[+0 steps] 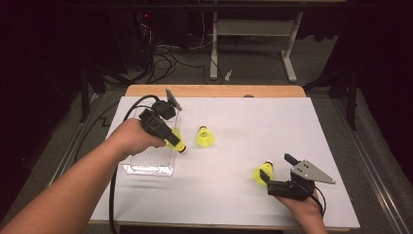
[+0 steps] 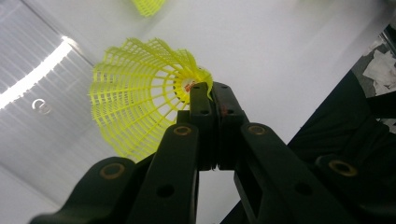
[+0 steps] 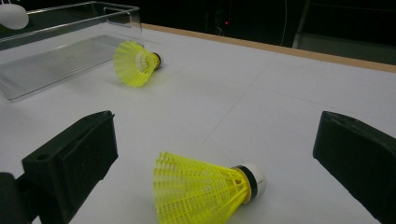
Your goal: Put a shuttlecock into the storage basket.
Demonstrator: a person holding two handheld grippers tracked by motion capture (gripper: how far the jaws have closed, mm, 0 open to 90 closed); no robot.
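High view first: the white-covered surface with its wooden far edge takes up most of the scene, and on its left part lies a clear plastic tray, long and shallow, with a ribbed floor. Over the right edge of that tray the person's left hand holds the left gripper, its fingers clenched on a yellow plastic shuttlecock, which hangs off the surface; from the left gripper view the black pads pinch the rim of the mesh skirt, with the tray below at the left. At the near right, the right gripper rests low, its fingers released and spread wide on either side of a second yellow shuttlecock, which lies on its side on the surface, white cork pointing right in the right gripper view, touching neither pad. A third yellow shuttlecock lies on its side near the middle of the surface, just right of the tray and well apart from the right gripper.
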